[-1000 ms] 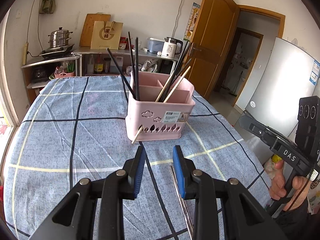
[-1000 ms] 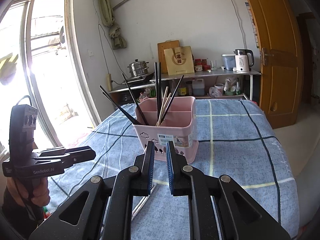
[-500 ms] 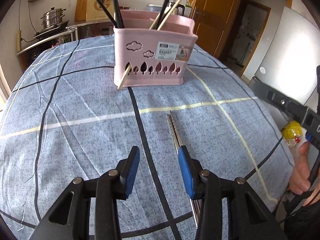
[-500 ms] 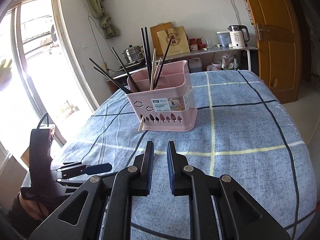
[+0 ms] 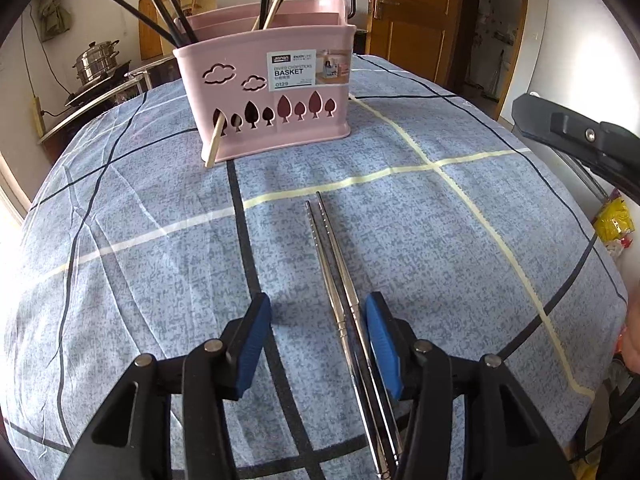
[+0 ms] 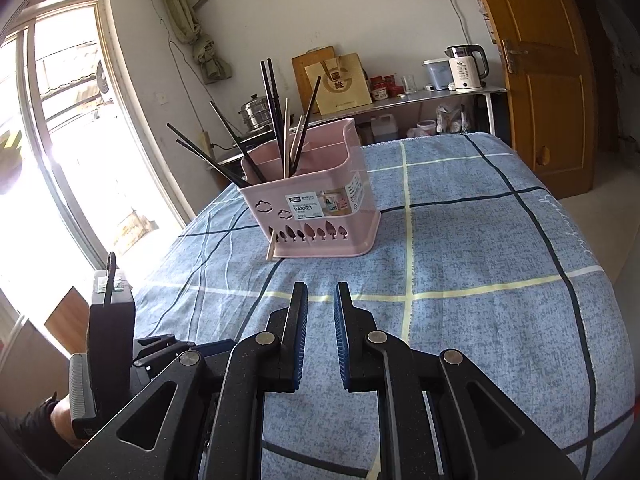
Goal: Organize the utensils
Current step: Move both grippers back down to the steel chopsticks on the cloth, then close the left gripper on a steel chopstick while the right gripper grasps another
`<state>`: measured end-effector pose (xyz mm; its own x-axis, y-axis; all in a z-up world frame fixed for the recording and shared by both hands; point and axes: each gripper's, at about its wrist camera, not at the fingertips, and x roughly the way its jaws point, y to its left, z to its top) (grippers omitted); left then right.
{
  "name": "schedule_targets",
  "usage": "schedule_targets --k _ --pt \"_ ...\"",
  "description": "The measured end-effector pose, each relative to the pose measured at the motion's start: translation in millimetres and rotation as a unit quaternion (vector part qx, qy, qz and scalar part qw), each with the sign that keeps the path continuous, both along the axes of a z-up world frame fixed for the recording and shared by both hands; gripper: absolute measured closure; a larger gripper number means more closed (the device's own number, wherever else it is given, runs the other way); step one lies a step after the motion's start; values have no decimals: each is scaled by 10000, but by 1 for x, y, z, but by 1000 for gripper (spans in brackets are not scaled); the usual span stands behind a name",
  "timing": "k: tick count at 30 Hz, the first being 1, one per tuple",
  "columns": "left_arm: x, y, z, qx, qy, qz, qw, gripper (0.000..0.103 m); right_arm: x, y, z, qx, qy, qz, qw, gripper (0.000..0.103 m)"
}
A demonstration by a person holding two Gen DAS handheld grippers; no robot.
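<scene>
A pair of metal chopsticks (image 5: 332,264) lies on the blue checked tablecloth (image 5: 140,280), pointing toward a pink basket (image 5: 280,92). My left gripper (image 5: 318,308) hangs low over their near half. Its jaws are opening, and the chopsticks lie between them close to the right pad (image 5: 380,336), with neither pad pressing on them. The basket (image 6: 320,216) holds several black and wooden chopsticks; one wooden chopstick (image 5: 214,146) pokes out through a front cutout. My right gripper (image 6: 321,292) hovers over the cloth short of the basket, with a narrow gap and nothing between its fingers.
The table's rounded edge drops off at the right (image 5: 600,280) and near sides. A shelf (image 6: 420,96) with a kettle (image 6: 466,66), a steamer pot and a paper bag stands along the back wall. A wooden door (image 6: 540,60) is at the right, a bright window (image 6: 60,140) at the left.
My left gripper has dropped and tilted down over the metal chopsticks, and its jaws have widened to straddle them. The right gripper has sunk a little, its gap unchanged.
</scene>
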<state>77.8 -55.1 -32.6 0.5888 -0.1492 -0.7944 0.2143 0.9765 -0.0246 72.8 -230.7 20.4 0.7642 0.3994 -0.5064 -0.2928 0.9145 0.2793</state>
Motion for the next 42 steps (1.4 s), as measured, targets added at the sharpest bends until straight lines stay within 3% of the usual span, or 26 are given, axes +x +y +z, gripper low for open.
schedule_targets --k 4,9,14,19,22,26,28,33,37,42 --pt "-6 15 8 -425 -24 155 9990 52 -1 -4 -1 14 0 -21 10000 89" --pt "-6 27 3 -414 -55 359 9985 51 1 -5 -4 70 40 -25 10000 89" --pt "-4 21 2 -362 -25 274 9990 50 0 -3 -3 37 25 11 10000 89" --pt "-4 10 -2 20 -124 241 9996 49 0 -2 -4 33 45 14 10000 89" --pt "-3 13 -2 33 -139 245 9996 49 0 2 -5 11 75 47 10000 89" --pt "-3 29 0 66 -151 454 9988 67 2 11 -8 -110 165 114 9997 89" --pt "-2 43 1 75 -141 629 9979 70 4 17 -11 -181 247 153 9994 89" --pt "6 71 3 -50 47 904 9959 71 16 42 -24 -503 564 259 9968 89" --pt "24 79 8 -289 215 686 9970 71 31 60 -36 -694 843 320 9935 89" --pt "53 81 5 -173 250 574 9979 71 49 78 -51 -909 1115 371 9889 89"
